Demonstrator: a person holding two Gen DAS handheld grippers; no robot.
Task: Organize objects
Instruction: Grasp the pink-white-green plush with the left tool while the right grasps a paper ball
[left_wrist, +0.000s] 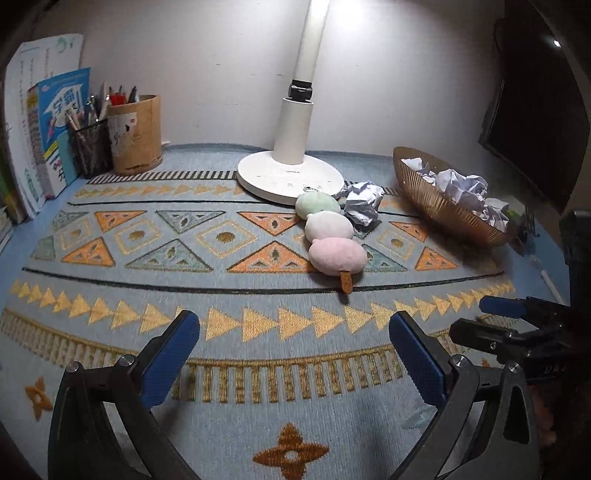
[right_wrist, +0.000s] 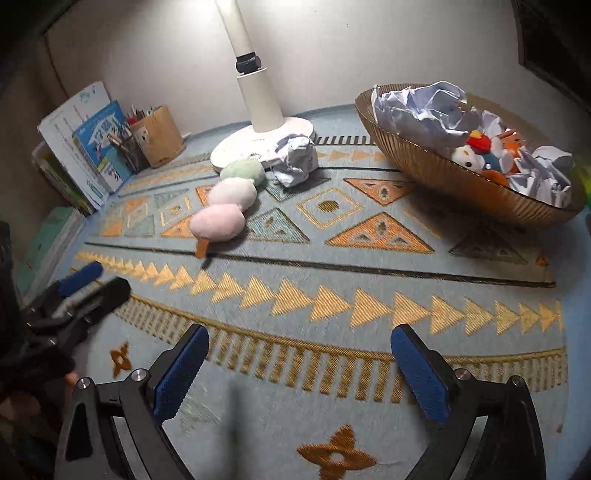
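A plush dango skewer (left_wrist: 330, 232) (right_wrist: 228, 206) with green, white and pink balls lies on the patterned mat, stick end toward me. A crumpled paper ball (left_wrist: 361, 202) (right_wrist: 296, 158) rests beside it, against the lamp base. A ribbed brown bowl (left_wrist: 437, 206) (right_wrist: 436, 166) at the right holds crumpled papers and small plush toys (right_wrist: 484, 153). My left gripper (left_wrist: 295, 354) hovers open over the mat's front, well short of the plush. My right gripper (right_wrist: 300, 363) is open too, with nothing between its fingers. Each gripper shows in the other's view (left_wrist: 491, 321) (right_wrist: 92, 284).
A white desk lamp (left_wrist: 291, 147) (right_wrist: 258, 125) stands at the back centre. Books (left_wrist: 48, 122) (right_wrist: 96, 147), a mesh pen cup (left_wrist: 90, 146) and a wooden holder (left_wrist: 136, 134) (right_wrist: 159, 136) fill the back left corner. A dark monitor (left_wrist: 539, 110) stands at the right. A wall is behind.
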